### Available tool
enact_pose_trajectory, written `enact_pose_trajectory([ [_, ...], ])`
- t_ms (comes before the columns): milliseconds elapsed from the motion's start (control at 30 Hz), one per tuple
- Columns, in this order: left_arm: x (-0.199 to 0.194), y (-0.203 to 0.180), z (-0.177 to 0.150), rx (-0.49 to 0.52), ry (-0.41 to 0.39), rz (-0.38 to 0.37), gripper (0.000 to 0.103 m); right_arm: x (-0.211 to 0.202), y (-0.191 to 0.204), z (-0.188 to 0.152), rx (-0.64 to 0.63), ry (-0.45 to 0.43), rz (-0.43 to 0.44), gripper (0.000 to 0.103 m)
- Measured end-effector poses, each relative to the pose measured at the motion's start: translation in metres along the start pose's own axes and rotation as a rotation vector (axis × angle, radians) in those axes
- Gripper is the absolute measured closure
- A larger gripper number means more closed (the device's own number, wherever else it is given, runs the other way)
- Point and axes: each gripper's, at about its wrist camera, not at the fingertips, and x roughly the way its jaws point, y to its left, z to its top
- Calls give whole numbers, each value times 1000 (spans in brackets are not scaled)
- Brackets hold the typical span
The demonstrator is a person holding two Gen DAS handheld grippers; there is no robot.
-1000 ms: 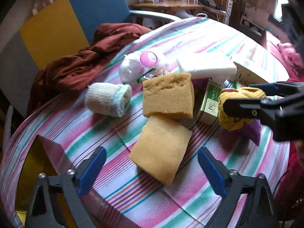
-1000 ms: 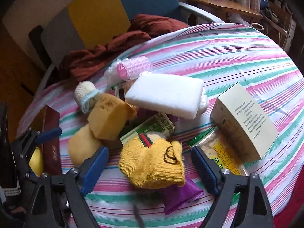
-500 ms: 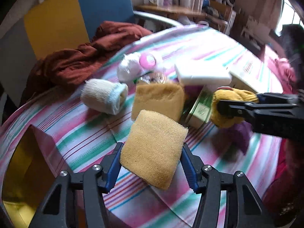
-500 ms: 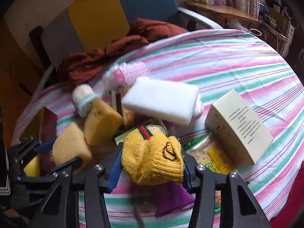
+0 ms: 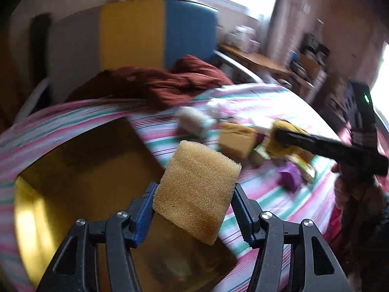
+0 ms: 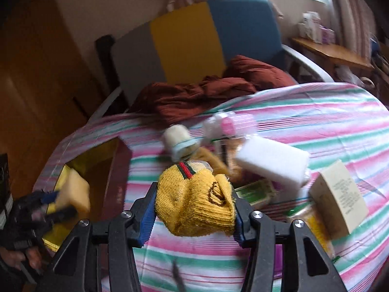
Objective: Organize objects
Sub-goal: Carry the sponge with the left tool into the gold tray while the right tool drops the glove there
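A tan sponge (image 5: pixel 199 170) sits between the blue pads of my left gripper (image 5: pixel 193 189), lifted over an open gold-lined box (image 5: pixel 85 170); the jaws are opening slightly while the pads still touch it. In the right wrist view that sponge (image 6: pixel 75 192) hangs above the box (image 6: pixel 97 155) at the left edge of the table. My right gripper (image 6: pixel 194 196) is shut on a yellow knit sock (image 6: pixel 194 209), held just above the striped tablecloth (image 6: pixel 316 121). The left wrist view shows that sock (image 5: pixel 289 126) at the right.
On the cloth lie a second sponge (image 5: pixel 237 138), a rolled white sock (image 6: pixel 178 141), a pink curler (image 6: pixel 231 124), a white foam block (image 6: pixel 272 160), a green packet (image 6: pixel 255 189) and a cream carton (image 6: pixel 340 194). A rust-red garment (image 6: pixel 206 95) drapes over the far edge by a chair.
Both grippers closed, the left on the sponge and the right on the yellow sock. The left one lifted the sponge and swung it left over the box. The right one raised the sock a little.
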Motion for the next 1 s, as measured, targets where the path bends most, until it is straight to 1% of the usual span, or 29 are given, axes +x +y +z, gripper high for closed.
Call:
enact_pose_trajectory([
  [100,-19,41,-15,-98,-27,76,42,3,27,-4,-40,21,37,51],
  [167,-27,65,-25,-147,-39,134,42,5,50,-7,-61,28,81,51],
  [300,-41,111,-46,-244,-38,219,42,16,100,-13,-108,57,163,51],
  [400,-49,133,-61,-296,-47,259,42,31,144,-17,-145,85,209,51],
  [433,-53,140,-65,-310,-51,277,40,35,152,-16,-149,90,214,51],
  [467,-55,144,-68,-320,-56,285,40,40,166,-14,-156,93,224,50],
  [533,-63,152,-74,-347,-72,297,35,44,186,-12,-162,81,228,45],
  [567,-67,155,-76,-357,-84,301,32,47,196,-10,-153,74,231,45],
  [600,-70,156,-77,-364,-96,310,24,50,203,-9,-147,73,241,41],
  [633,-74,157,-79,-369,-106,325,17,52,209,-8,-143,77,243,30],
  [667,-80,159,-83,-372,-118,344,15,54,214,-8,-139,77,243,26],
  [700,-84,159,-85,-374,-124,354,14,55,216,-8,-137,74,244,25],
  [867,-99,160,-99,-385,-144,380,12,54,226,-22,-179,91,204,24],
  [1000,-110,152,-106,-378,-177,430,10,49,230,-39,-221,98,154,24],
])
